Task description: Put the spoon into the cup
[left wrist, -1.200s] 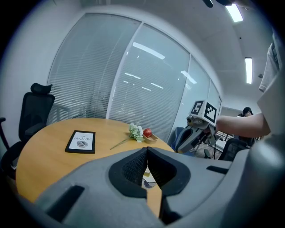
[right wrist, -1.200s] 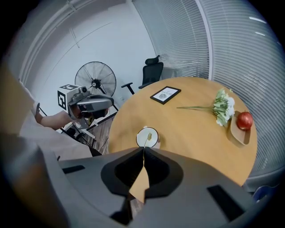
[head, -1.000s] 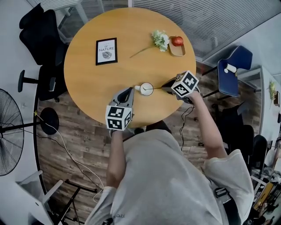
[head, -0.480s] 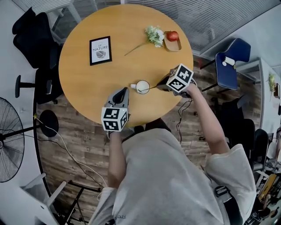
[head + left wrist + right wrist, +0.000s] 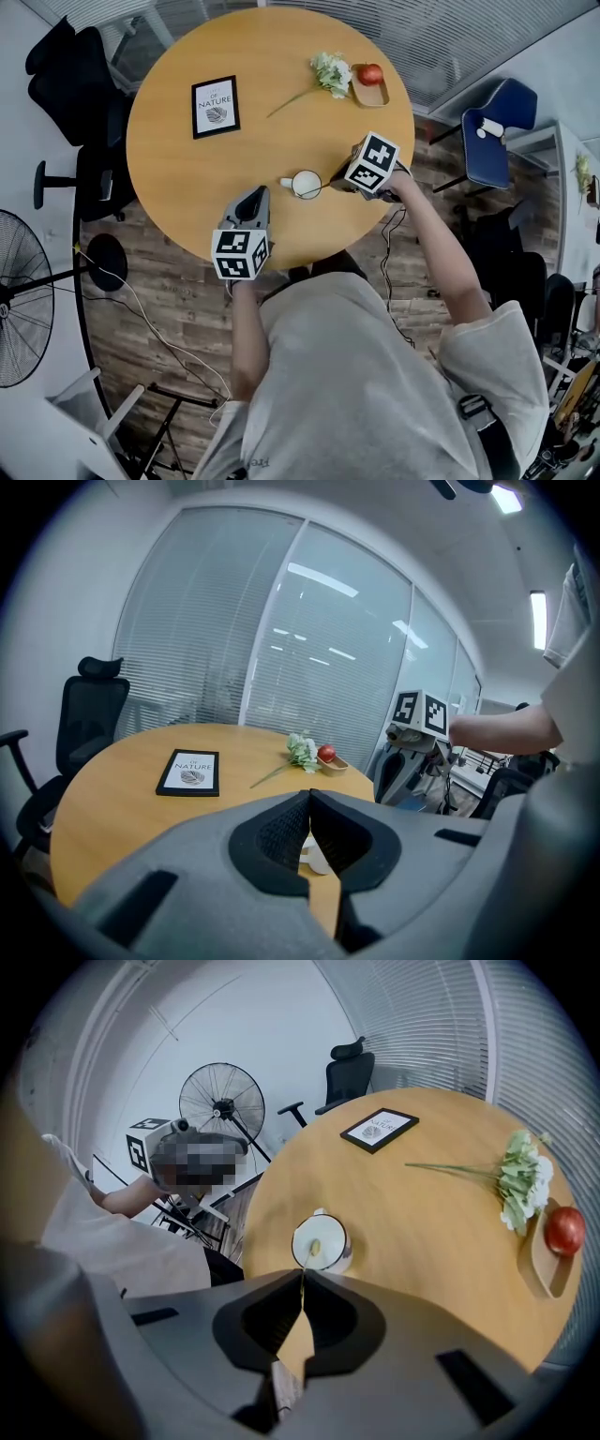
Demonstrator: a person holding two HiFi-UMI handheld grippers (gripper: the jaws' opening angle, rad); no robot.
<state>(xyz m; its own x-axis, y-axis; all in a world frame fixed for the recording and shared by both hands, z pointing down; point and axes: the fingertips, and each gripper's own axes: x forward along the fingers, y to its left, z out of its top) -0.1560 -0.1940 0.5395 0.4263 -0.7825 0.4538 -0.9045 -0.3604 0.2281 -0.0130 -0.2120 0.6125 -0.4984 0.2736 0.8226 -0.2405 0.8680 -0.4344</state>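
A white cup (image 5: pixel 306 184) stands on the round wooden table (image 5: pixel 187 178) near its front edge. The thin spoon (image 5: pixel 327 187) slants from the cup to my right gripper (image 5: pixel 341 185), which is shut on its handle. In the right gripper view the spoon (image 5: pixel 307 1256) has its bowl inside the cup (image 5: pixel 321 1240), just beyond the right gripper (image 5: pixel 302 1276). My left gripper (image 5: pixel 258 197) is shut and holds nothing, left of and nearer than the cup. In the left gripper view the left gripper (image 5: pixel 309 797) hides most of the cup (image 5: pixel 315 857).
A framed picture (image 5: pixel 215 106) lies at the table's far left. A flower sprig (image 5: pixel 328 71) and a small wooden tray (image 5: pixel 371 95) with a red apple (image 5: pixel 370 74) lie at the far right. A black office chair (image 5: pixel 70 66), a blue chair (image 5: pixel 497 131) and a fan (image 5: pixel 19 300) stand around.
My right gripper has moved left, closer to the cup, with the spoon still in it. The left gripper has hardly moved.
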